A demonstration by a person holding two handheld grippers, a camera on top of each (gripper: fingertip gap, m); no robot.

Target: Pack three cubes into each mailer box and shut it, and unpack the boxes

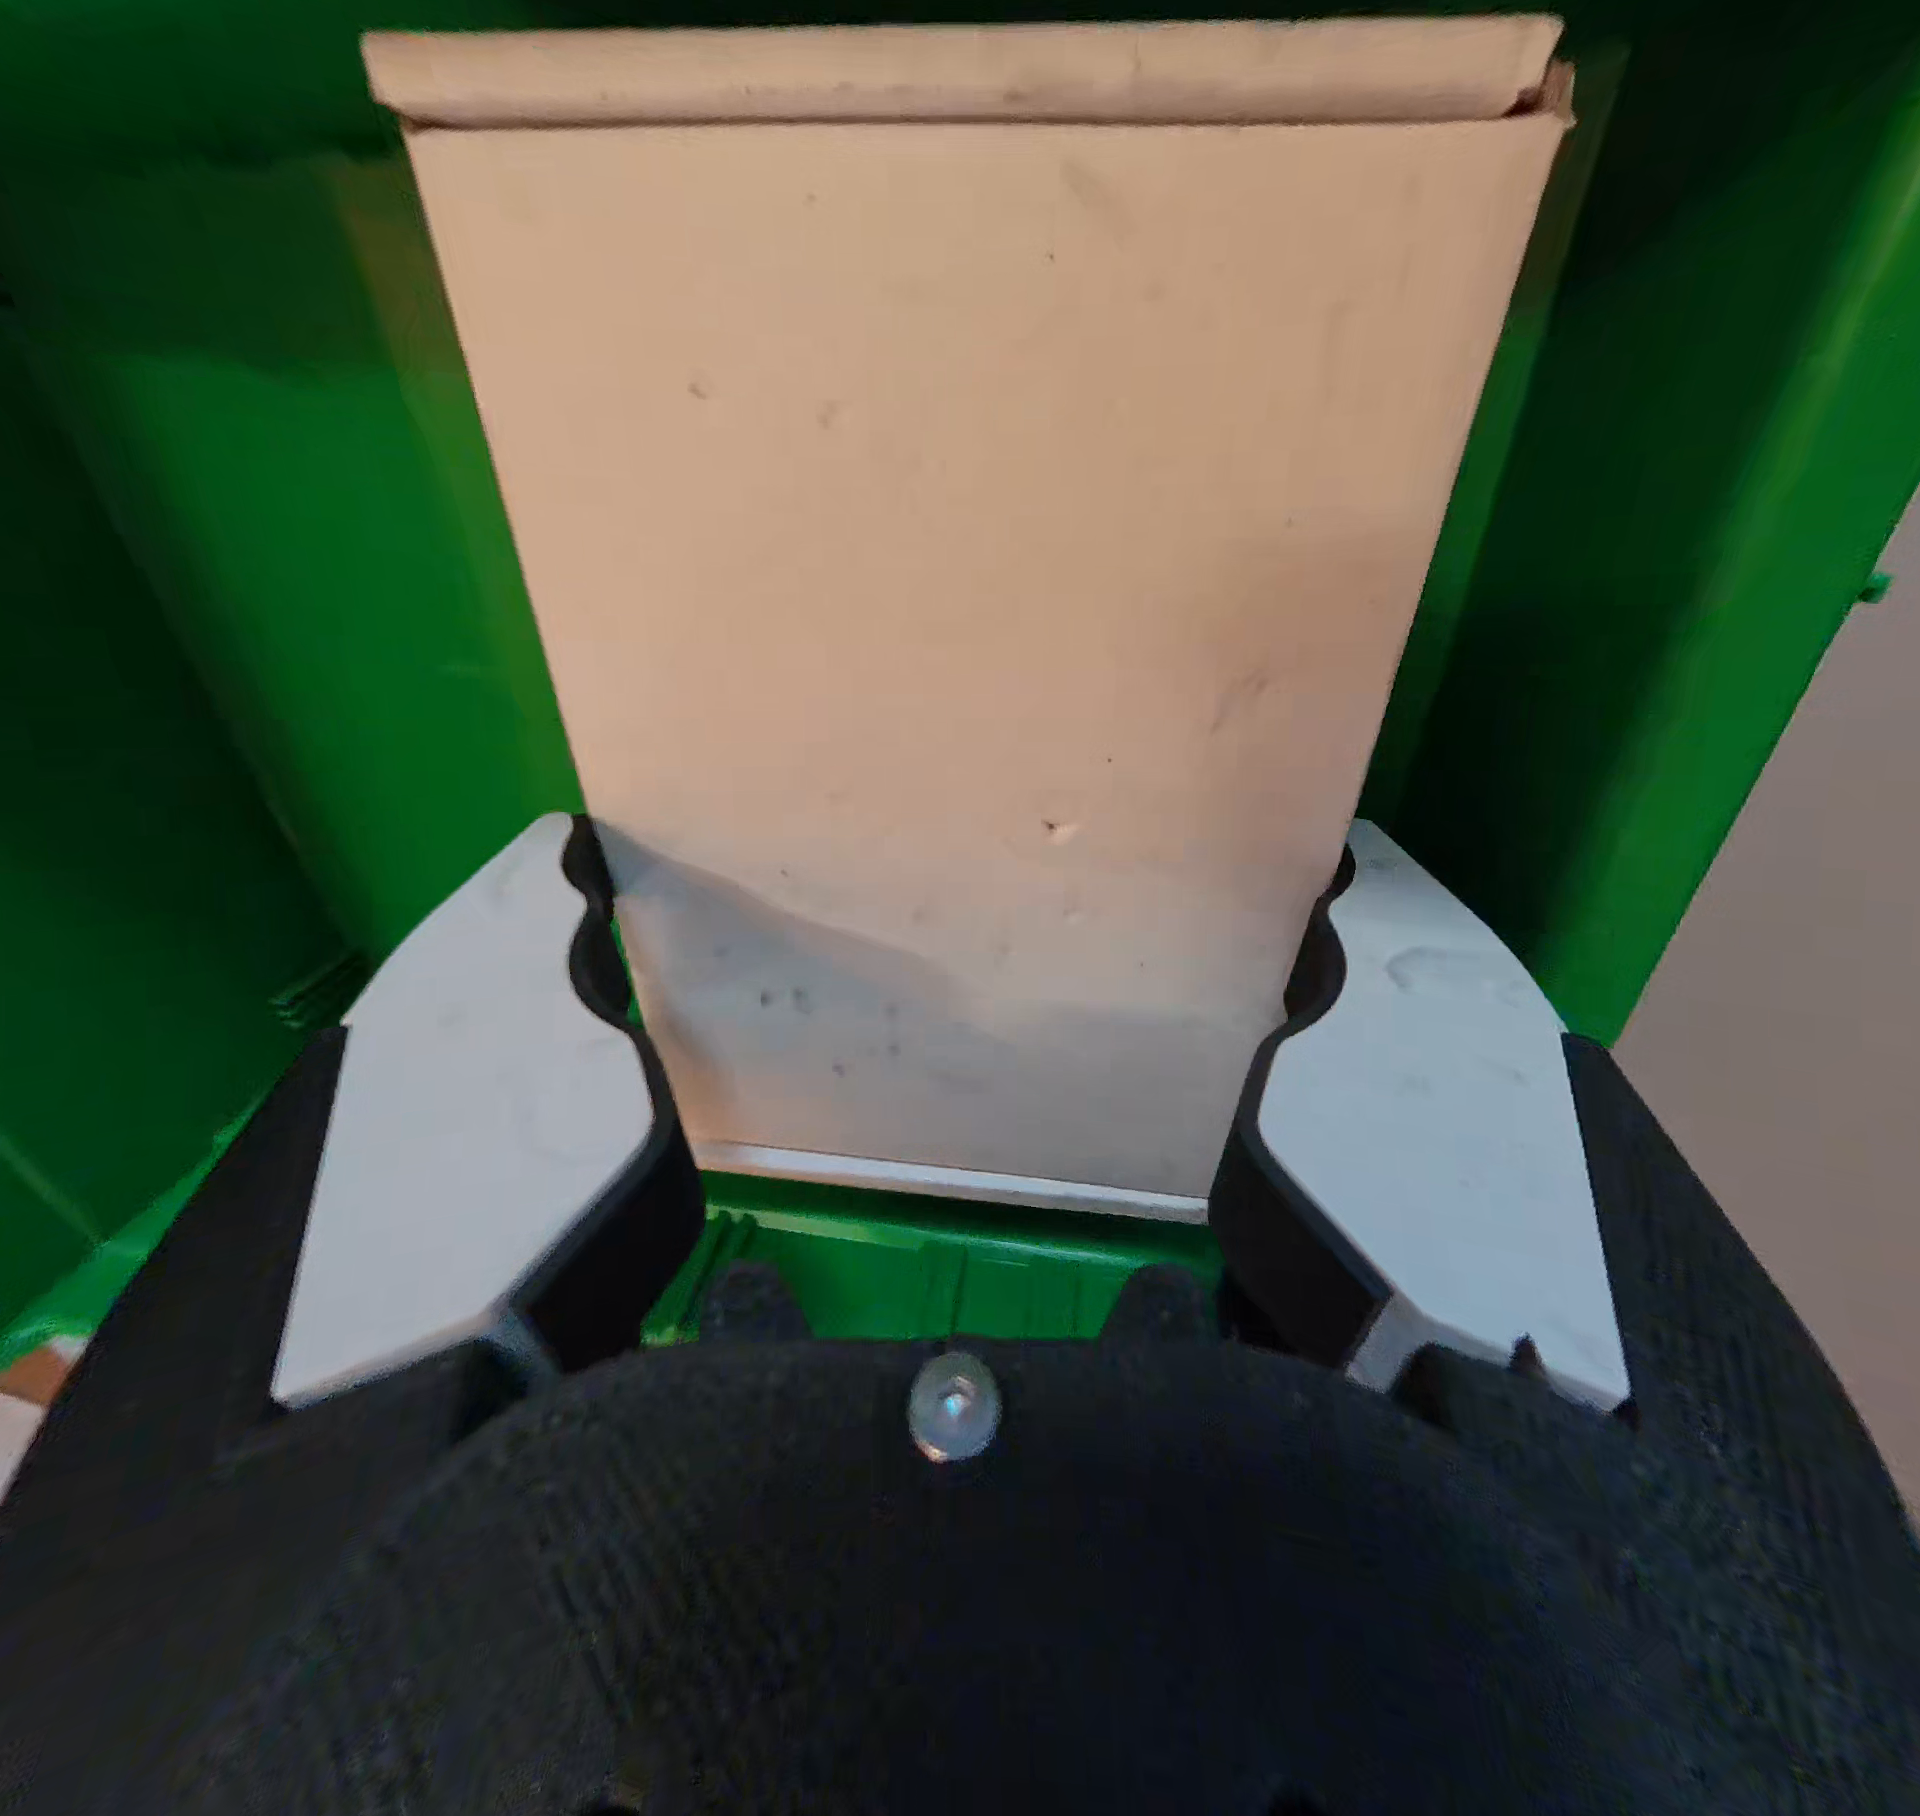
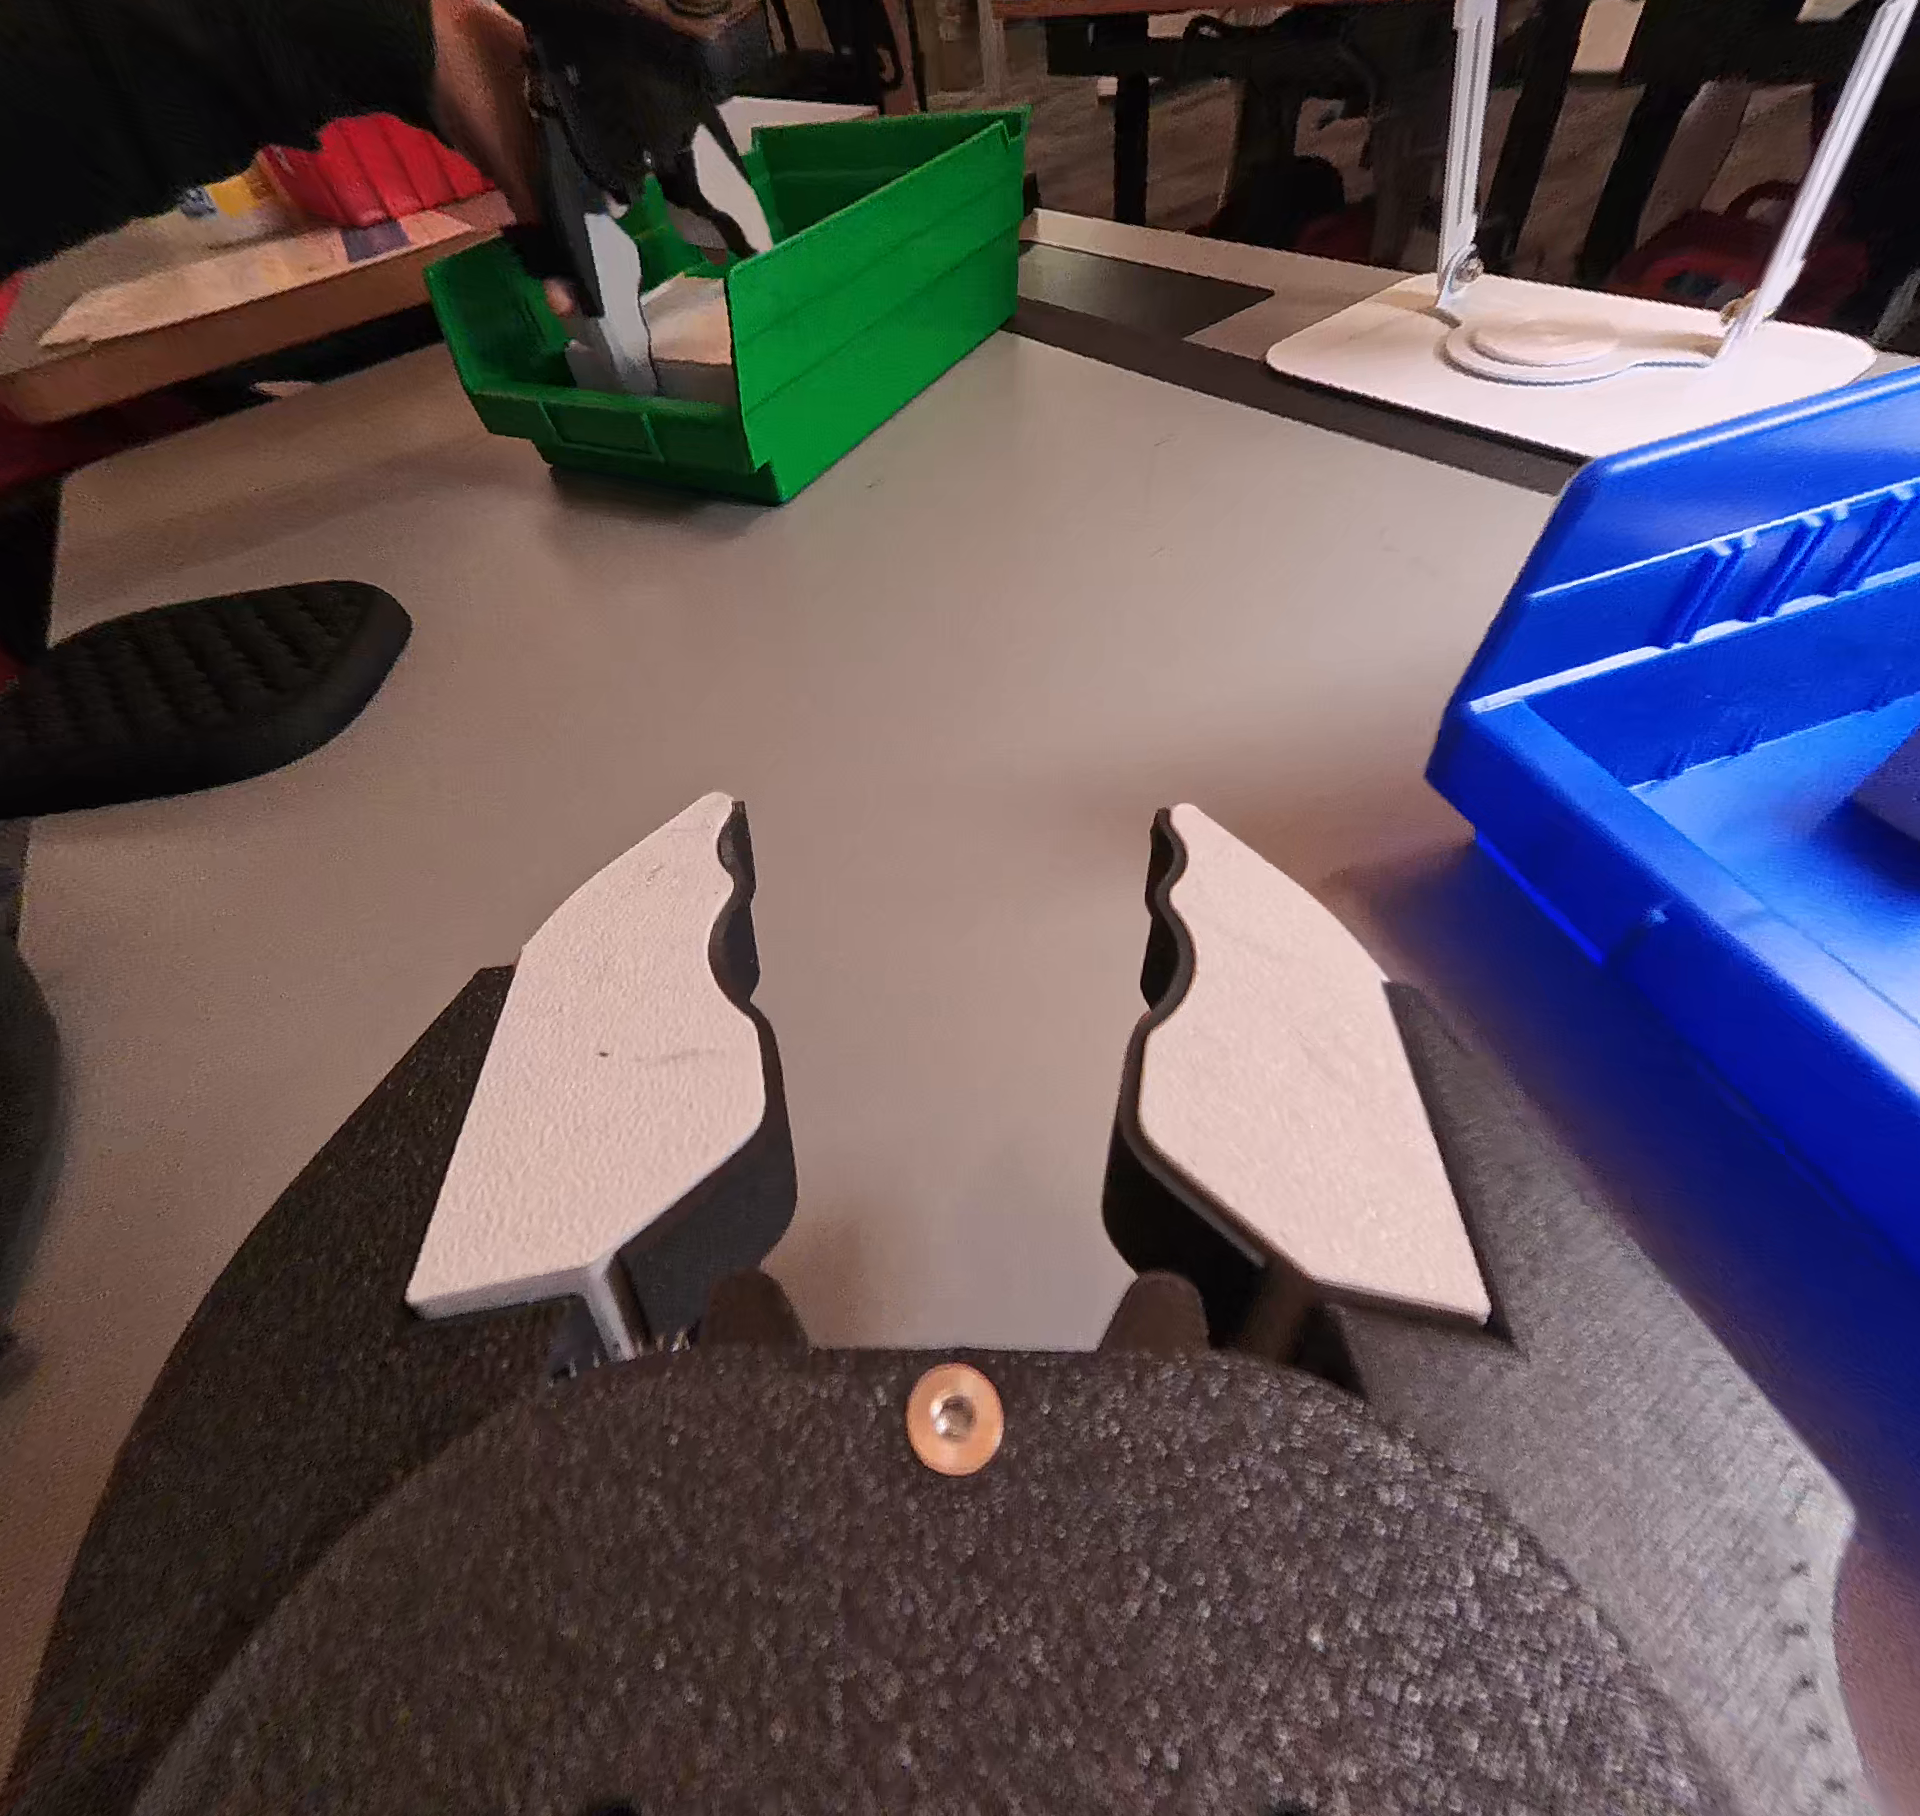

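Note:
A closed tan mailer box (image 1: 966,519) lies inside the green bin (image 1: 260,571). My left gripper (image 1: 961,862) is shut on the box's near end, with one finger pressed against each side. The right wrist view shows this from afar: the left gripper (image 2: 613,312) reaches down into the green bin (image 2: 873,312), and a bit of the box (image 2: 691,332) shows. My right gripper (image 2: 948,831) is open and empty, held low over the grey table (image 2: 935,571). No cubes are in view.
A blue bin (image 2: 1714,727) stands close on the right of my right gripper. A black textured pad (image 2: 187,686) lies at the left. A white stand base (image 2: 1558,353) sits at the back right. A person's sleeve and hand hold the left gripper. My right fingertips sit around 45 cm from my left ones.

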